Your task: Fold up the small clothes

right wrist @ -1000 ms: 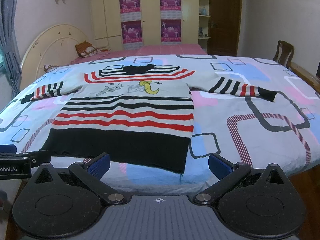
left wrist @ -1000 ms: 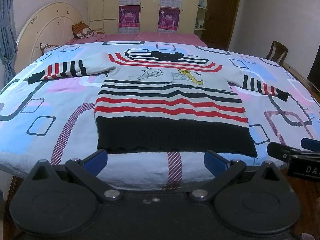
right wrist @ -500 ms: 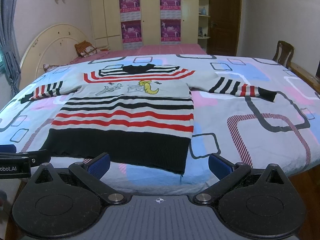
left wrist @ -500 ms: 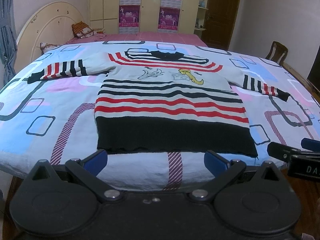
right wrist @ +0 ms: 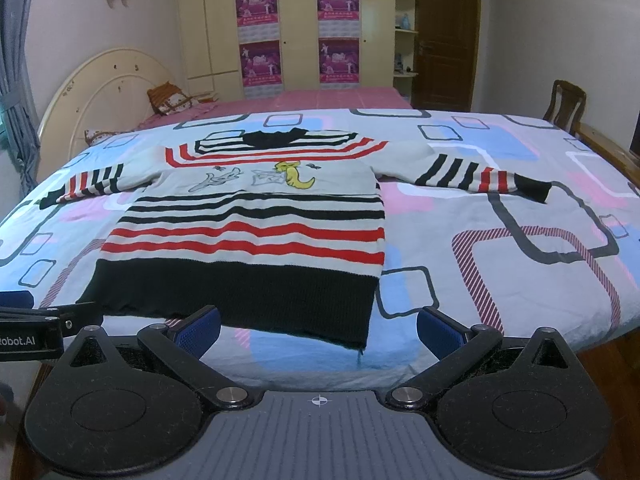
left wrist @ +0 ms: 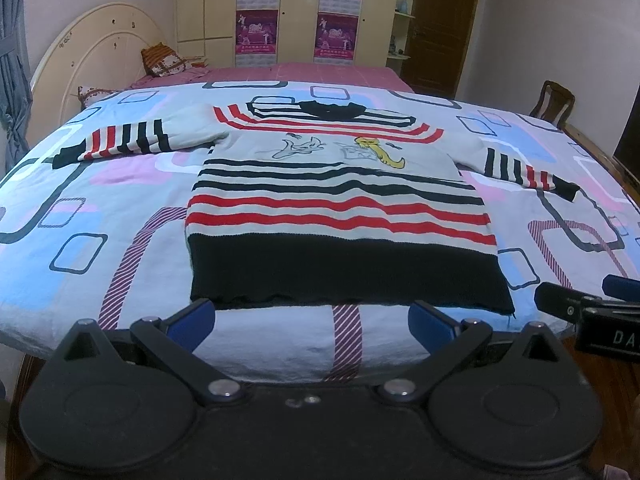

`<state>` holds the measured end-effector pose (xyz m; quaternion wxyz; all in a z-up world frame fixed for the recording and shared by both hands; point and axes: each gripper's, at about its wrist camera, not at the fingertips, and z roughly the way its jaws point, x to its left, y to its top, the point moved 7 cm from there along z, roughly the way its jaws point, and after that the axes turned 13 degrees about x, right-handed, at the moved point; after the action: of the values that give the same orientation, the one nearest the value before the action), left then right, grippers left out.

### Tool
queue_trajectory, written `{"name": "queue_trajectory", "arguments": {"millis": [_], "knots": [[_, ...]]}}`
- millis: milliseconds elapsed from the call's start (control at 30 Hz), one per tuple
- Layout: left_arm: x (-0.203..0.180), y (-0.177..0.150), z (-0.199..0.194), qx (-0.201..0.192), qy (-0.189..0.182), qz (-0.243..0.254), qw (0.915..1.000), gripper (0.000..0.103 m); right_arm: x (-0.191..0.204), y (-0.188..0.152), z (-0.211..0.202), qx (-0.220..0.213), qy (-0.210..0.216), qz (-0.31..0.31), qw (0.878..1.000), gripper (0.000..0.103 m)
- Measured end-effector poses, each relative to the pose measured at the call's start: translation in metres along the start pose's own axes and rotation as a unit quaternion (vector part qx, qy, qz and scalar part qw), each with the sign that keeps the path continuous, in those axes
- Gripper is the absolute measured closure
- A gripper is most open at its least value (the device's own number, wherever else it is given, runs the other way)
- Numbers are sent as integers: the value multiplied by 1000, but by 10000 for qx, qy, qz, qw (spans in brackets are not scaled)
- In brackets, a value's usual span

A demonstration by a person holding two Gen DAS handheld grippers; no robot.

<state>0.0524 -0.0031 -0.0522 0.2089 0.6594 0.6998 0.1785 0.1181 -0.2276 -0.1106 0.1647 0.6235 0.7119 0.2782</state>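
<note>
Left wrist: both tools (left wrist: 312, 320) (right wrist: 318, 330) wide, empty.

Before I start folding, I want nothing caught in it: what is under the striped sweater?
The striped sweater lies flat on the patterned bedsheet, which shows all around it. Whatever lies directly beneath the knit is covered and cannot be seen.

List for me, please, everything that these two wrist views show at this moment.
sweater: one, white with red and black stripes, spread flat on the bed, sleeves out
bedspread: one, pale blue and pink with rectangles, covering the bed
headboard: one, cream, far left
pillows: two, patterned, by the headboard
wardrobe: one, cream, four magenta posters, back wall
door: one, brown, back right
chair: one, wooden, right
left gripper: open, at the near bed edge
right gripper: open, at the near bed edge
</note>
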Motion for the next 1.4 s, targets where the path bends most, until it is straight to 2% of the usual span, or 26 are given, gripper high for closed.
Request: {"name": "queue_trajectory", "arguments": {"millis": [933, 1167, 1333, 1400], "knots": [[0, 1, 4, 77, 9, -47, 10000, 0, -3, -1, 6, 59, 12, -6, 10000, 0], [3, 4, 9, 162, 31, -240, 9996, 0, -6, 2, 9, 49, 35, 55, 10000, 0], [-3, 13, 12, 55, 21, 35, 10000, 0, -11, 9, 15, 39, 5, 170, 9998, 0], [-4, 20, 15, -31, -158, 56, 9999, 0, -15, 13, 19, 42, -46, 230, 9997, 0]]}}
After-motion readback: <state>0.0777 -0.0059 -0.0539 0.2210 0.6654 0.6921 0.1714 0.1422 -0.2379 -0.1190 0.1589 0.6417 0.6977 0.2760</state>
